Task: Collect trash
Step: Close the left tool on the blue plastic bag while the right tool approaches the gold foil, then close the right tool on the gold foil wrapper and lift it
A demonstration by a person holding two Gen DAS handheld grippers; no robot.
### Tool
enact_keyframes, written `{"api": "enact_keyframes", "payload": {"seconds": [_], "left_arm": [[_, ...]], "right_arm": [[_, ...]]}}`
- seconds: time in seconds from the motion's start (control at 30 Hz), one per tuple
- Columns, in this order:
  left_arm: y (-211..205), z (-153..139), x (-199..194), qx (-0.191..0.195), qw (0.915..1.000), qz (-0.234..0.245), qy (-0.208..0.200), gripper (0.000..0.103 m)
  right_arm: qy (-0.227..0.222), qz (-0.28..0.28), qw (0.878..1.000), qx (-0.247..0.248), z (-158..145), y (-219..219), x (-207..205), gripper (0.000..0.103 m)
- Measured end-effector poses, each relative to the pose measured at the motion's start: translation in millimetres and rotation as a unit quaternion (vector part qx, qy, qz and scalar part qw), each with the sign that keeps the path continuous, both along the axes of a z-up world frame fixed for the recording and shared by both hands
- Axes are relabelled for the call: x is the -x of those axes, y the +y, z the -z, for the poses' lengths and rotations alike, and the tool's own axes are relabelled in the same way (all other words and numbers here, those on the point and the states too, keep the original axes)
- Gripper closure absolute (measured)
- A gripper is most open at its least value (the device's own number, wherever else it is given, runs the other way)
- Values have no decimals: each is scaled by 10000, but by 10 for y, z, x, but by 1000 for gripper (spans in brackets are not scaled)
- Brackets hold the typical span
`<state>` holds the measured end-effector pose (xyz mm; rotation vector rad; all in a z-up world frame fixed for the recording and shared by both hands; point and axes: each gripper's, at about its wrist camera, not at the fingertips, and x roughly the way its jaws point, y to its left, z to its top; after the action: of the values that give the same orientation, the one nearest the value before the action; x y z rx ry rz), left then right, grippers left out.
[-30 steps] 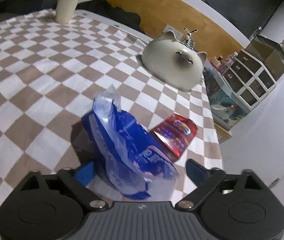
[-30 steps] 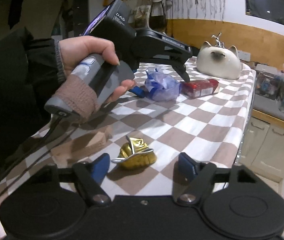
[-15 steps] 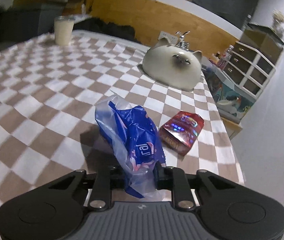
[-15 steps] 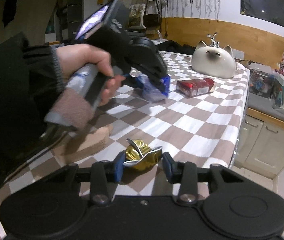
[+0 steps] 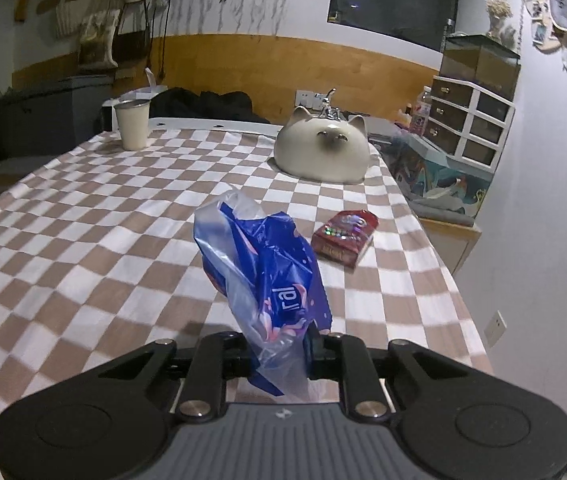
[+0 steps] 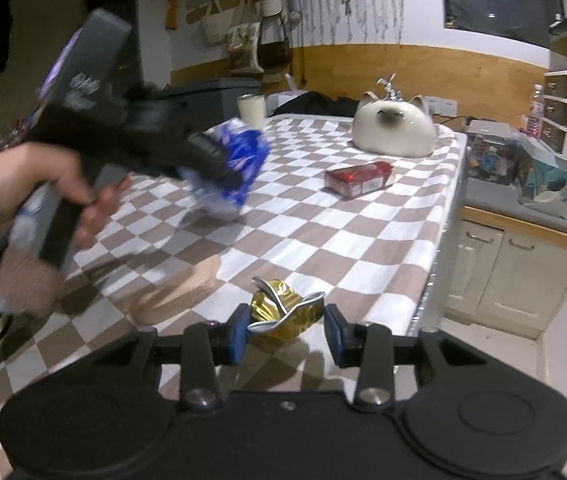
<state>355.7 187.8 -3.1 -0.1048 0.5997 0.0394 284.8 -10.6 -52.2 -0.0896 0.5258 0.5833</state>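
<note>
A table covered by a brown-and-white checked cloth is seen beneath both grippers, which are pointed down and forward over it. The left gripper is gripped by a hand with a dark sleeve, seen blurred at the left of the right wrist view only; its jaws are pinched on a crumpled blue and clear plastic bag, which is lifted clear of the cloth and stands up ahead of the fingertips. Beyond the bag, a cat-shaped ceramic piece is set far ahead near the table's right edge, and a pale cup at the far left corner. A red packet lies flat just ahead and to the right of the left gripper. The right gripper is closed on a crushed gold can, held between its blue pads at the near table edge; this can is shown by the right wrist view alone, as are the cream cabinet doors off to the right
</note>
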Motion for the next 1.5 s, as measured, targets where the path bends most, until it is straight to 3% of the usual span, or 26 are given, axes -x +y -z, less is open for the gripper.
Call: {"api": "enact_keyframes", "payload": {"seconds": [0.5,0.97,1.17,1.4,1.5], "left_arm": [[-401,-217,1058,-293,9983,181,-473,83],[-523,-26,1670,-173,9987,117,-461,83],[-468,163,1815,23,9994,52,-349,83],[-422,246,1882,38,9995,39,-318,83],[-425,289,1902,10,9996,55,-295,83]], "right_arm": [[-184,287,9986,-409,-201,-422,321,70],[-165,-105,9990,-409,-117,-380,690,71],[-26,-569,9982,-157,52,-249,822,70],[-13,-627,9980,63,246,-87,855,42],[-65,-584,9982,105,264,-30,825,41]]}}
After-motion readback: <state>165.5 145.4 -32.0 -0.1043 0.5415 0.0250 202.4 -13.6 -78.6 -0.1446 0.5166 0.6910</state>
